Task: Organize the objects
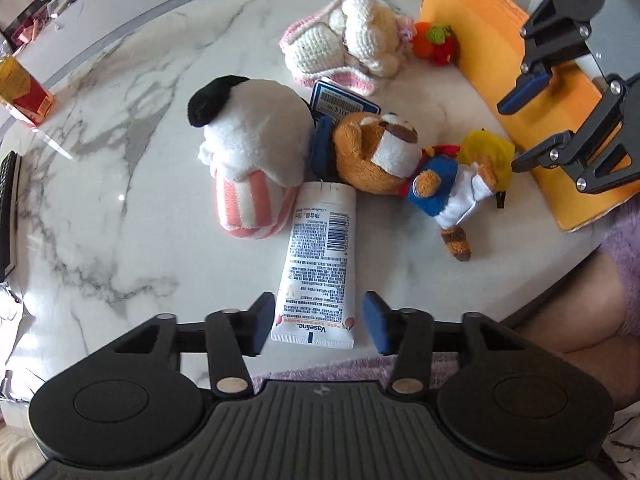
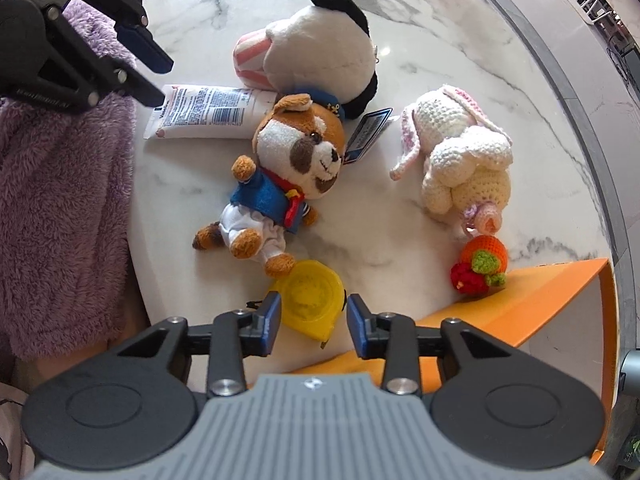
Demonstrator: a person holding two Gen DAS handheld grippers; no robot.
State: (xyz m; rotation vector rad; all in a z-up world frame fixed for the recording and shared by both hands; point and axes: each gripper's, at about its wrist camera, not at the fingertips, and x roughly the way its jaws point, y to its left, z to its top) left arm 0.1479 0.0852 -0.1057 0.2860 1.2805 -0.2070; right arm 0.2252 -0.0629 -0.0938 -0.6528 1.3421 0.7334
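Observation:
My left gripper is open, its pads on either side of the crimped end of a white Vaseline tube lying on the marble table. My right gripper is open around a yellow tape measure at the table's near edge; it also shows in the left wrist view. A brown sailor dog plush lies between them. A white and black plush with pink stripes lies beside the tube. A crocheted cream rabbit and a crocheted orange and red fruit lie further off.
An orange box stands open at the table's edge by the right gripper. A purple fluffy sleeve lies along the table's side. A red and yellow carton stands at the far left. A blue price tag lies by the dog.

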